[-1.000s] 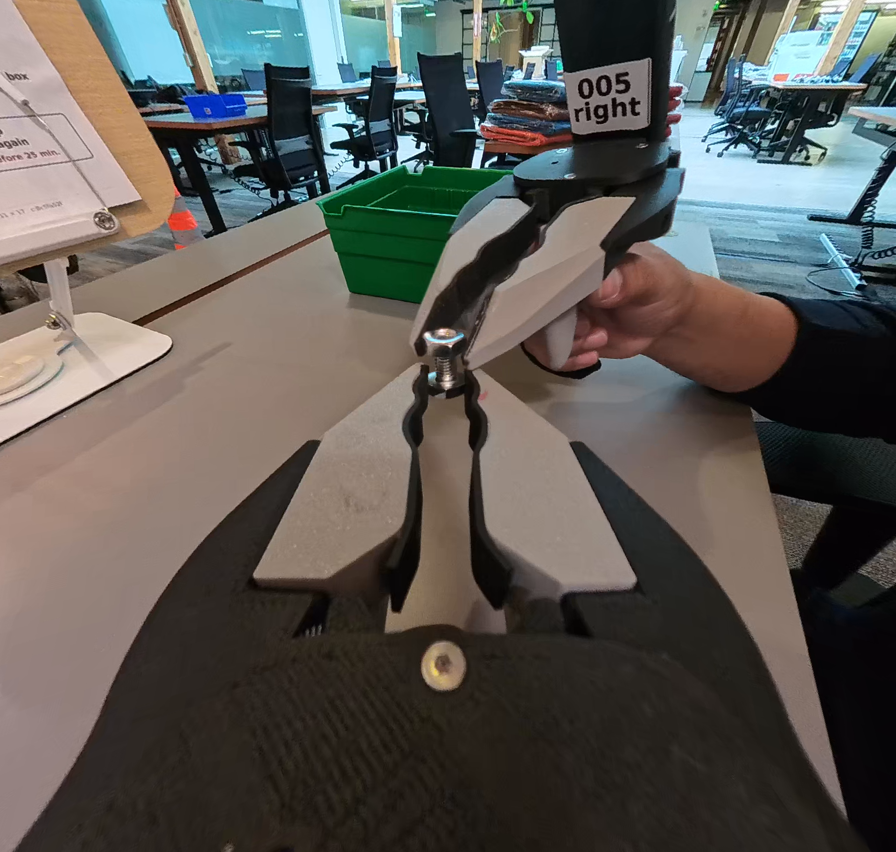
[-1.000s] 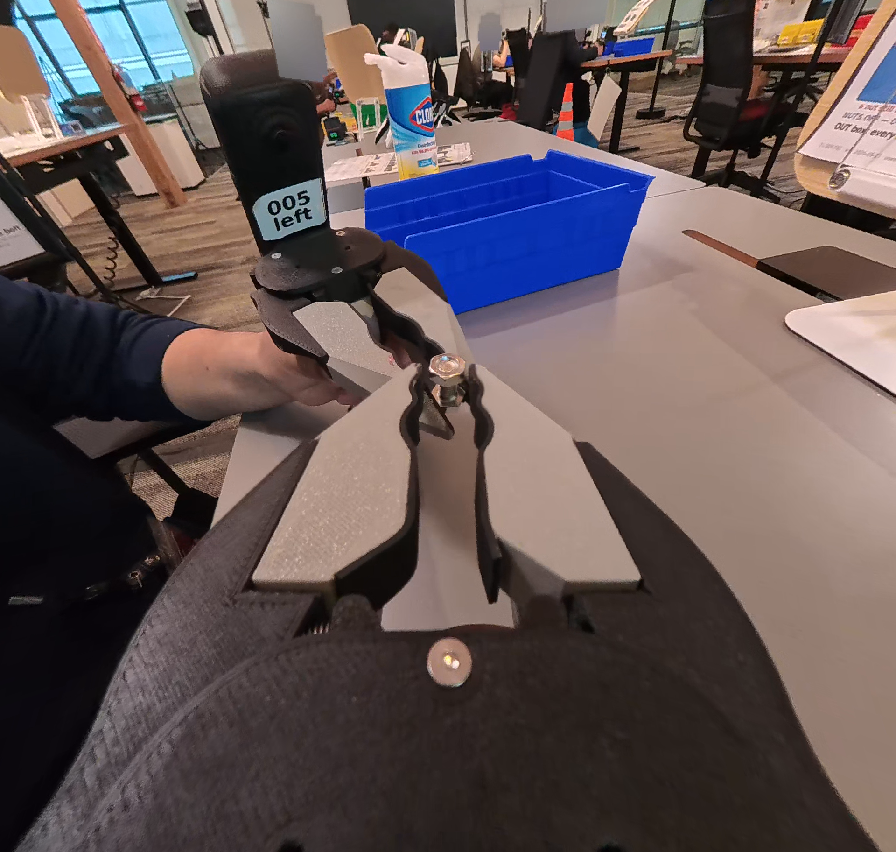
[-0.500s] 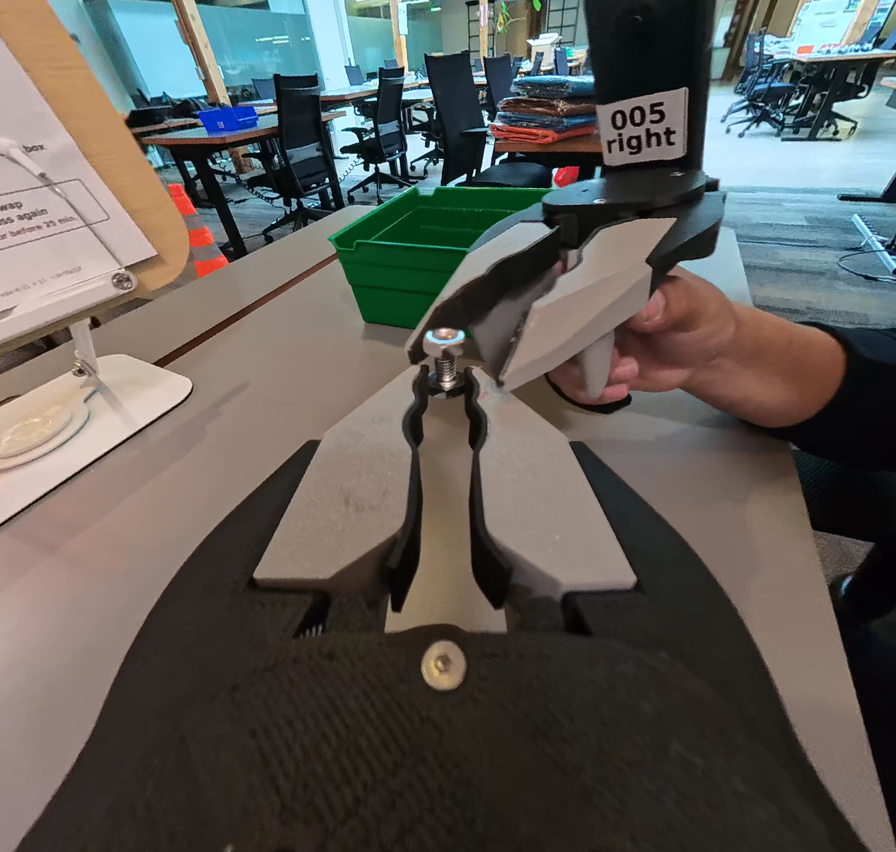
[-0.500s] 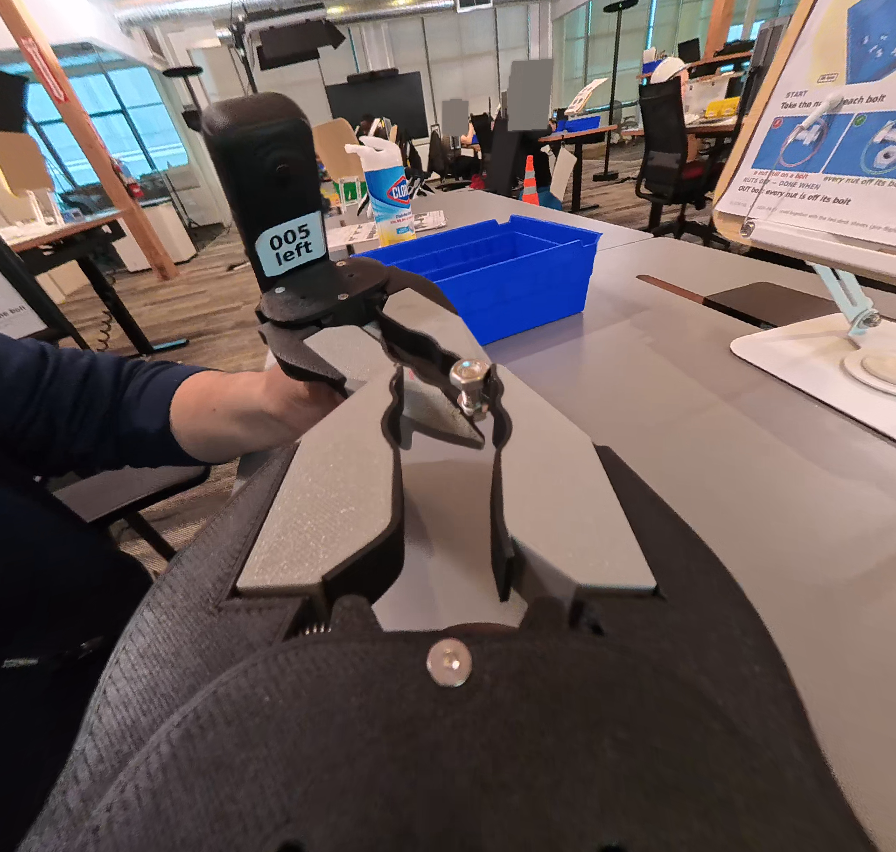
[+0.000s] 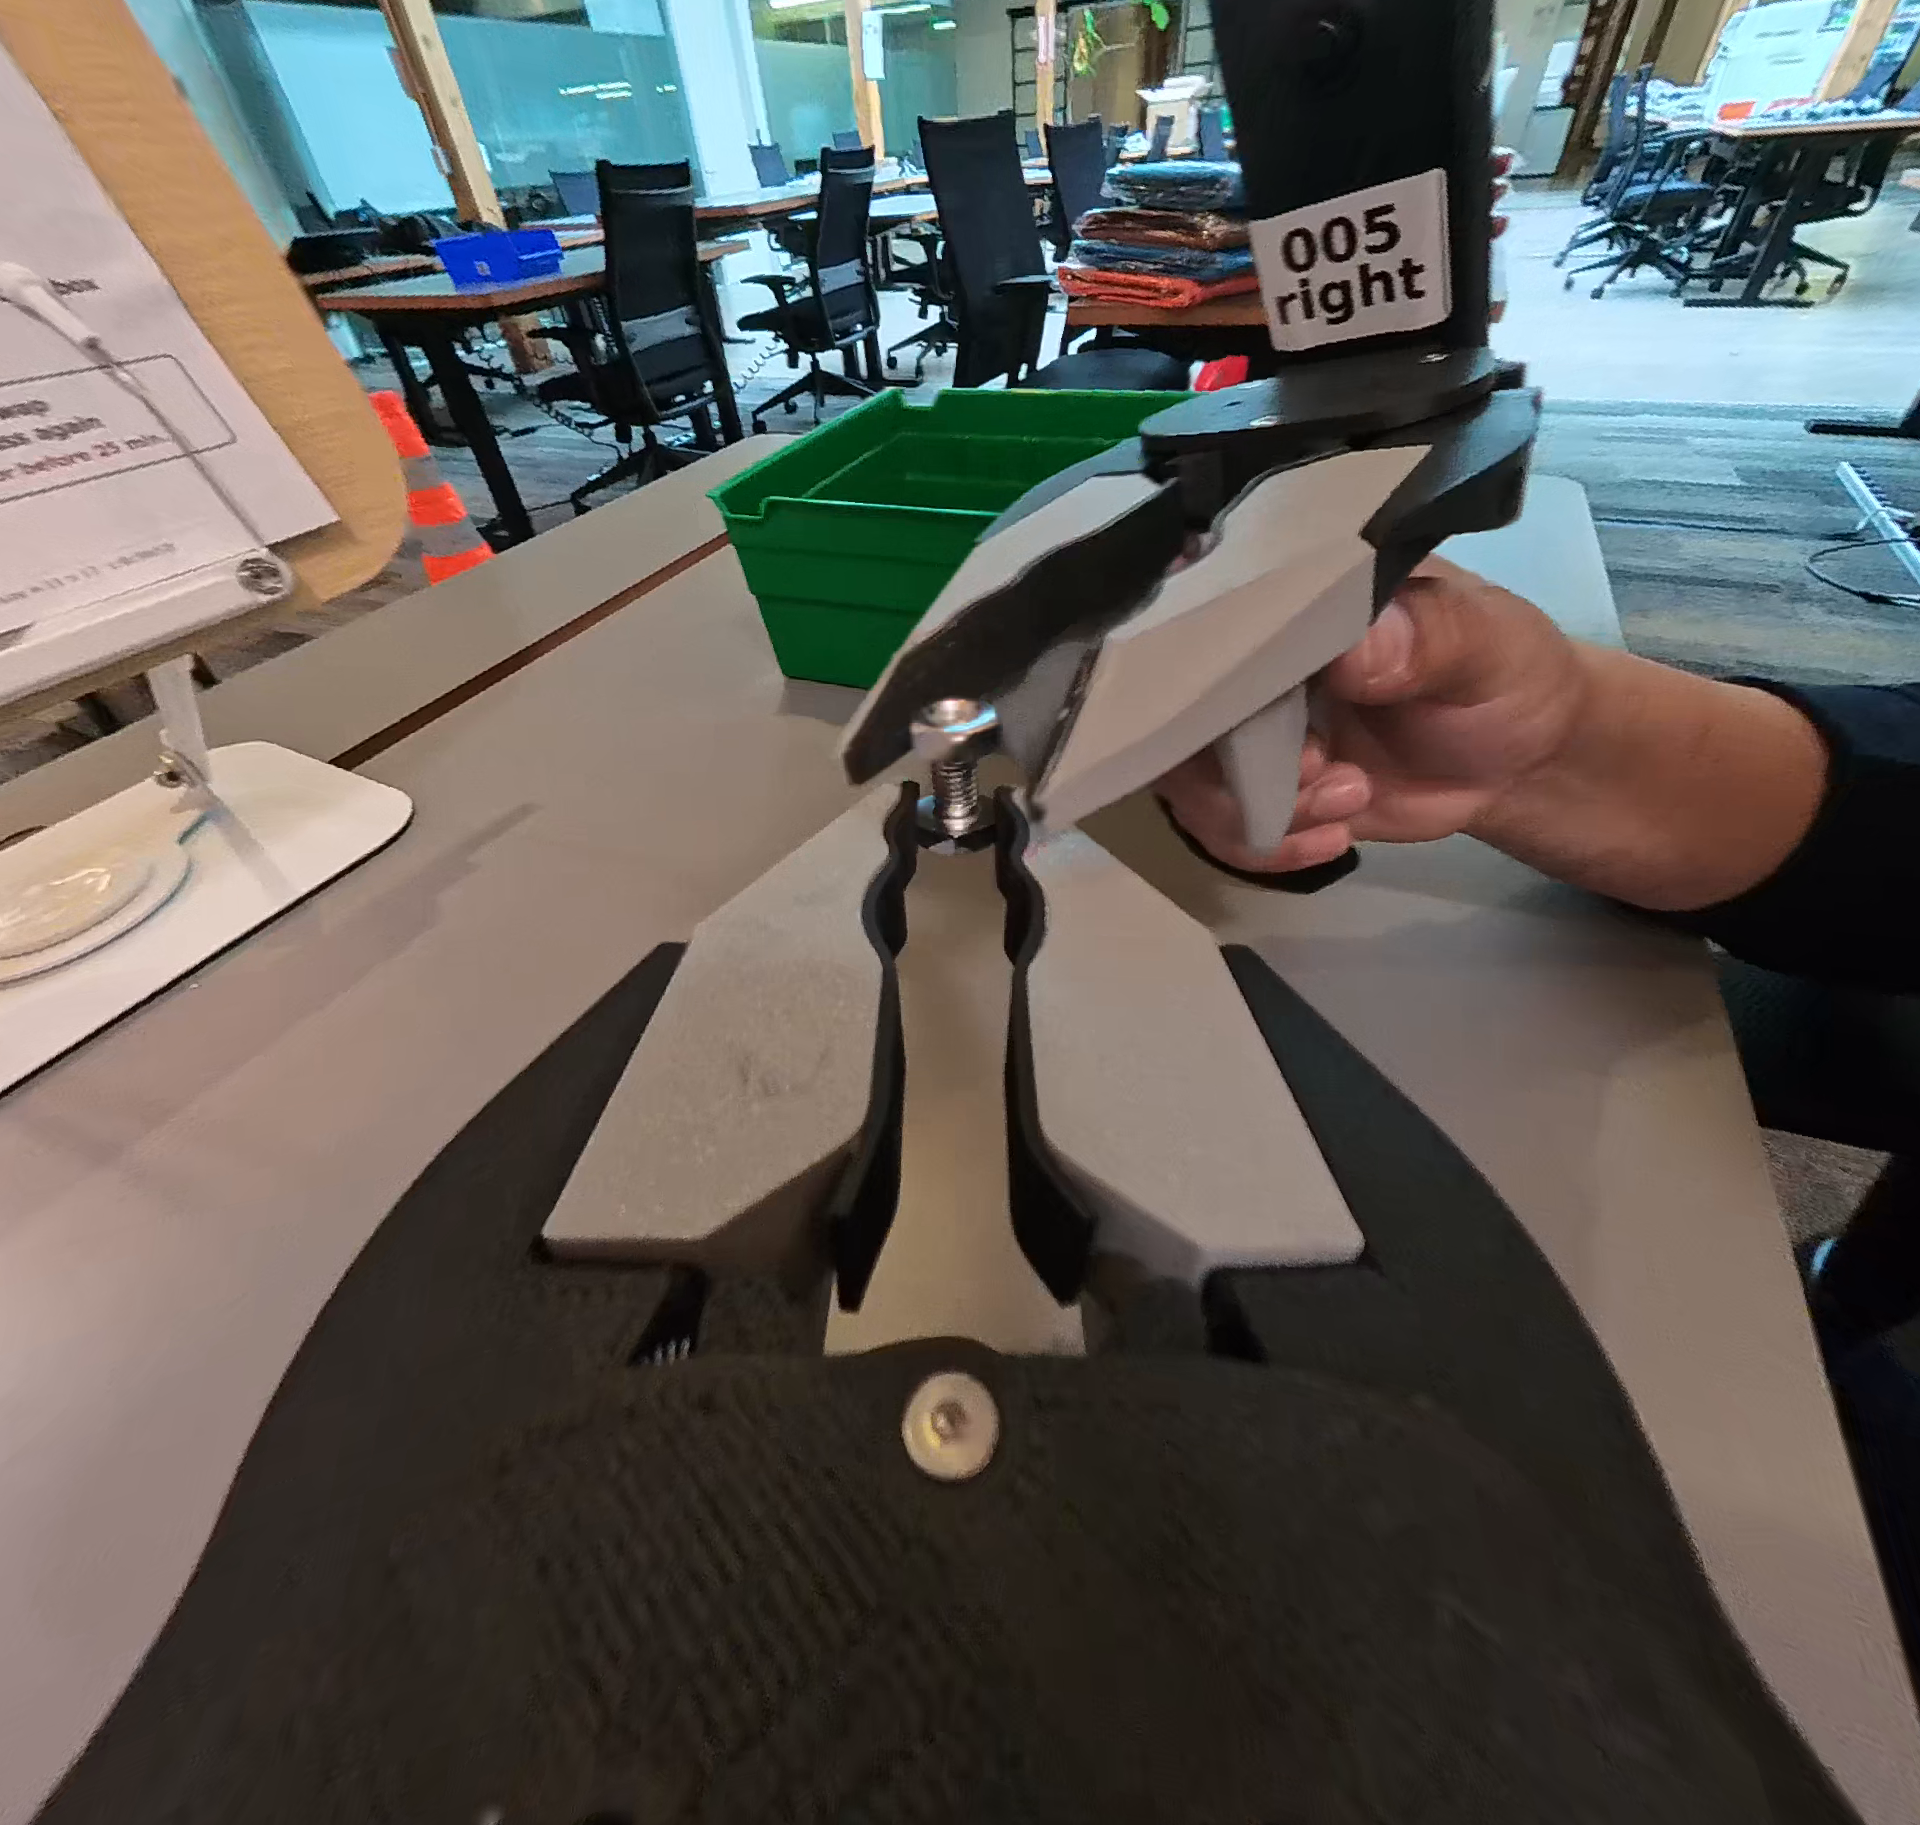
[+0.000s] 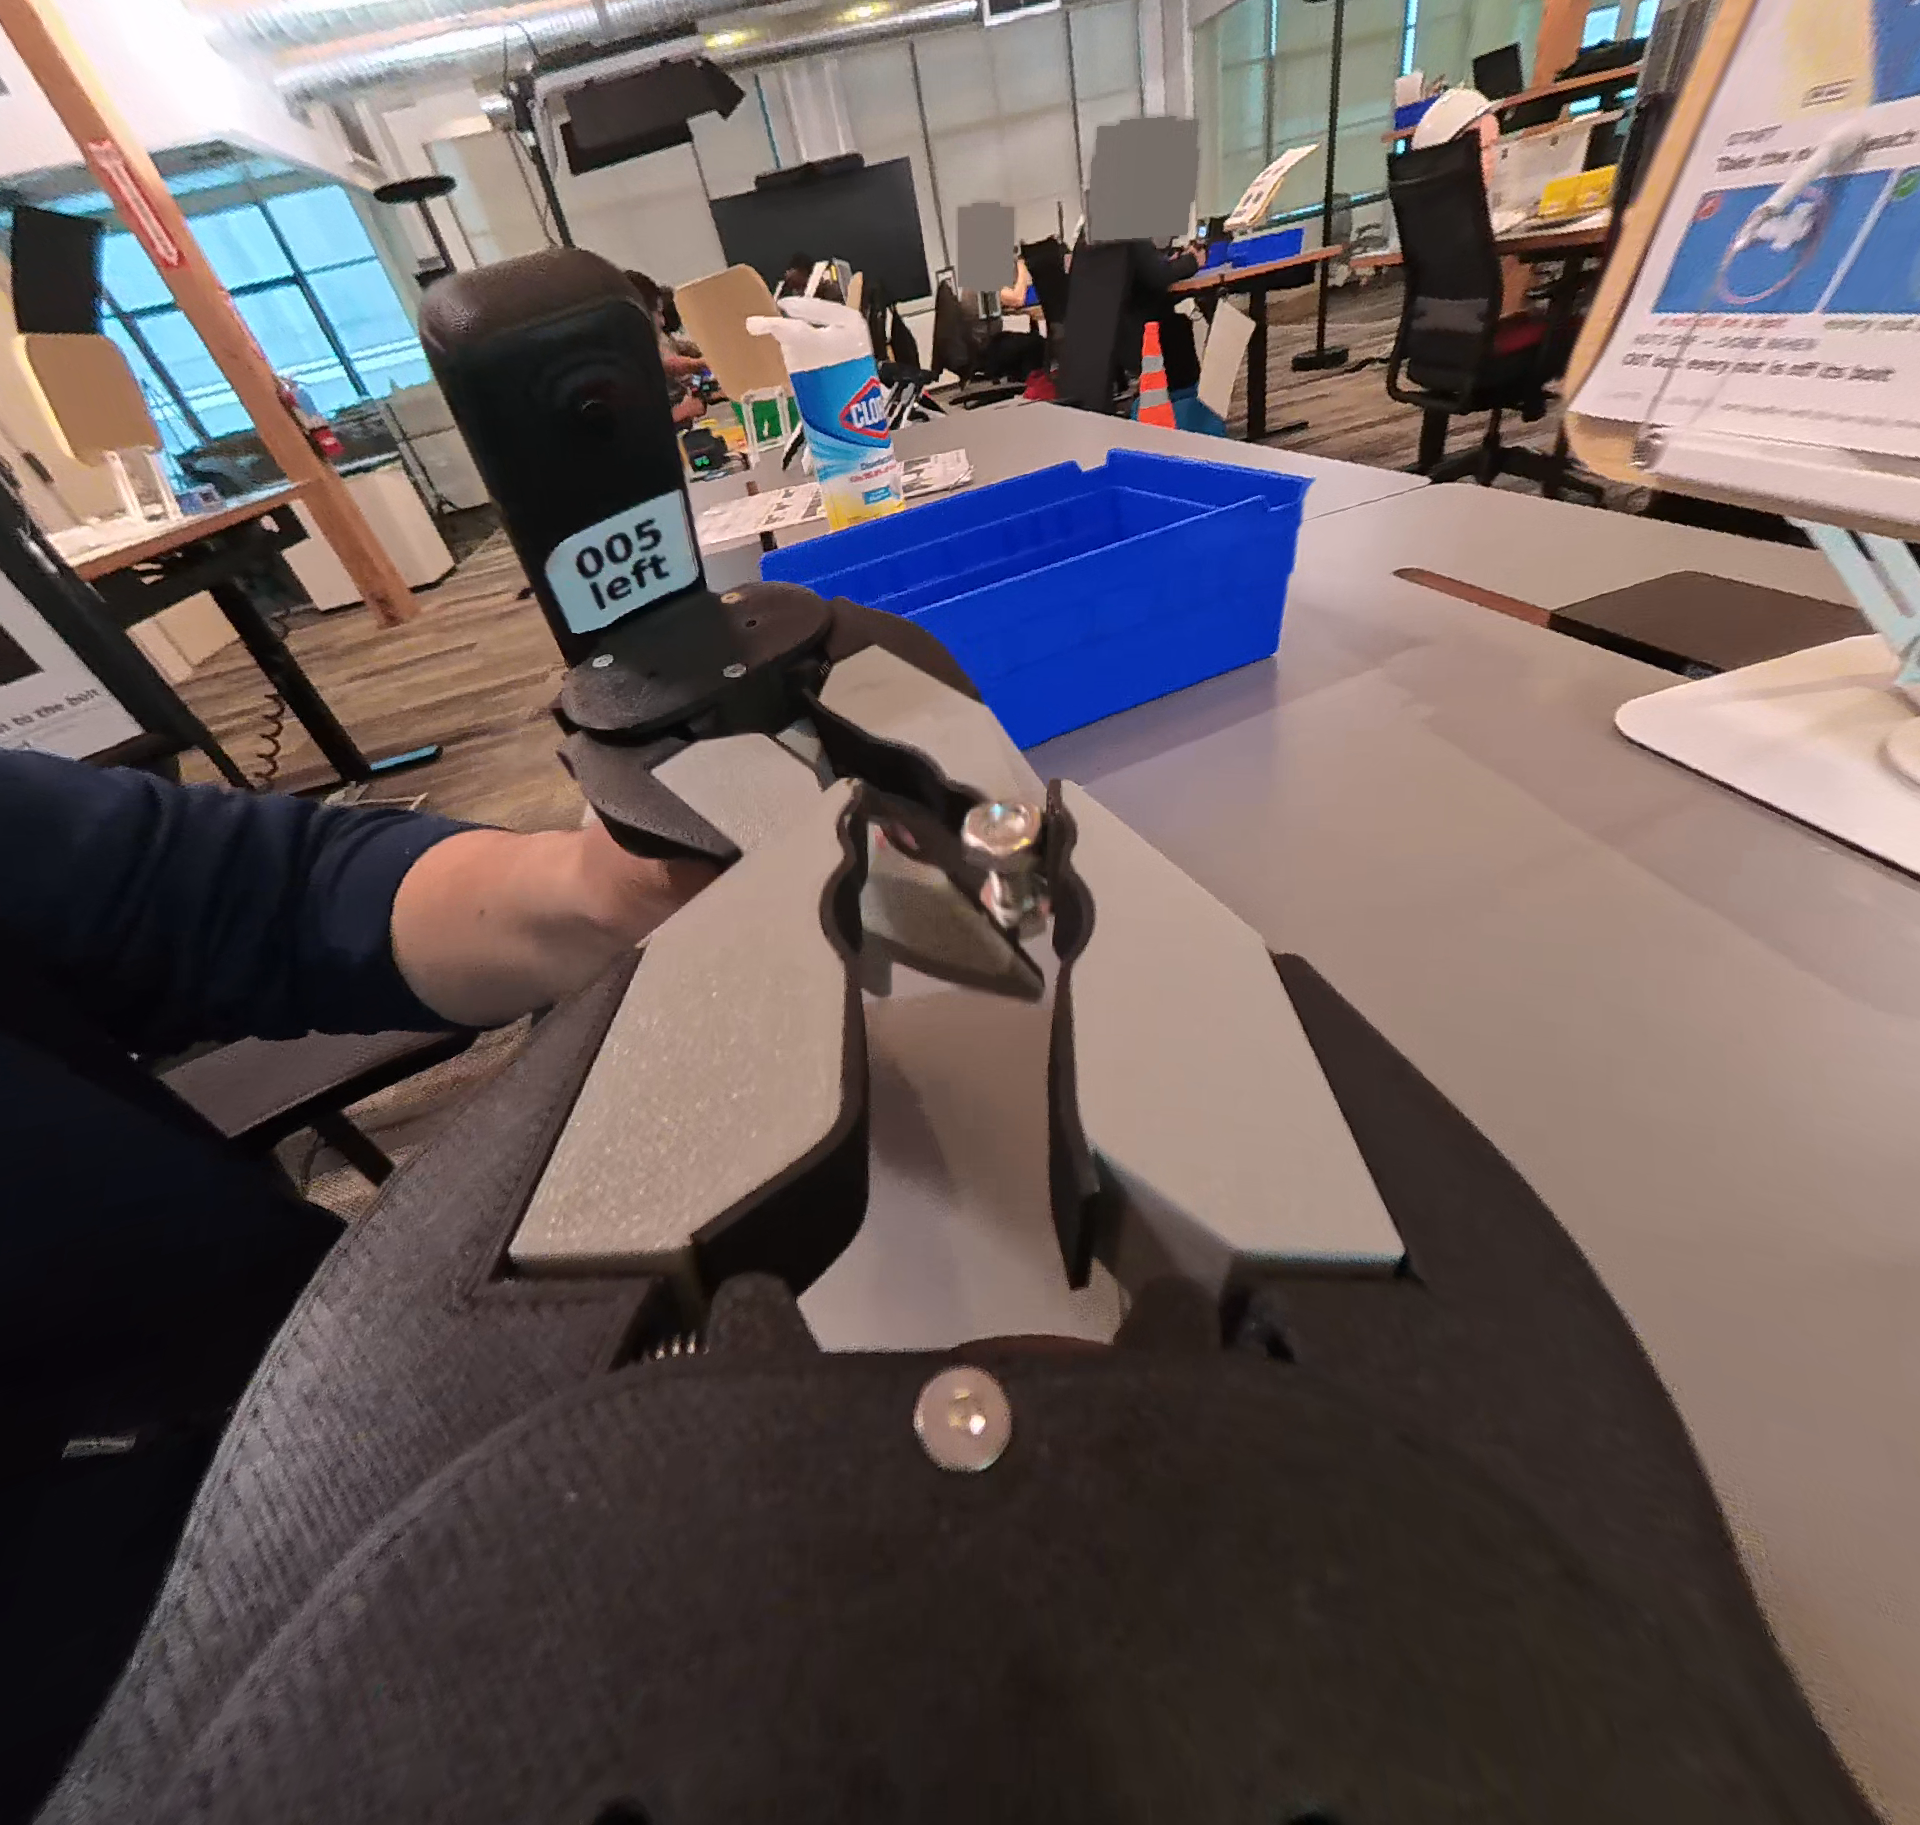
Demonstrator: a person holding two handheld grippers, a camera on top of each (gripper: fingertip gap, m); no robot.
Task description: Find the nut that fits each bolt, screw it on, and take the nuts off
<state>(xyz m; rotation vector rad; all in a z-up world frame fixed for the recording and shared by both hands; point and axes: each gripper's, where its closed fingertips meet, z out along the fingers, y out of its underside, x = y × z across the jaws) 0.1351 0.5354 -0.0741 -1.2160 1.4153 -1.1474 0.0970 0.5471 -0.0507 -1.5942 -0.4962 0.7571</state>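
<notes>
Here your left gripper (image 5: 954, 819) is clamped on the lower end of the bolt (image 5: 954, 788), its 2 black pads pressing a dark piece at the foot of the thread (a nut or the bolt's own end, too small to tell), so the bolt stands upright just above the fingertips, over the grey table (image 5: 623, 736). Your right gripper (image 6: 951, 840) has its fingers spread wide around the top of that bolt: the silver hex piece (image 6: 1000, 830) lies close against the right-hand pad, while the left-hand pad stands clear of it with open space between, so nothing is pinched there. The left wrist view shows the exposed thread between the hex piece and the clamped end, and your right hand (image 5: 1455, 736) around the handle; the right wrist view hides most of that thread behind the left gripper's dark finger, but it alone makes plain the gap on the left side of the open fingers. The green bin (image 5: 883, 549) appears only in the left wrist view, behind the right gripper, and the part of its inside that shows is bare. The blue bin (image 6: 1091, 612) appears only in the right wrist view, beyond the left gripper, with 1 divider visible; its floor is out of sight.
</notes>
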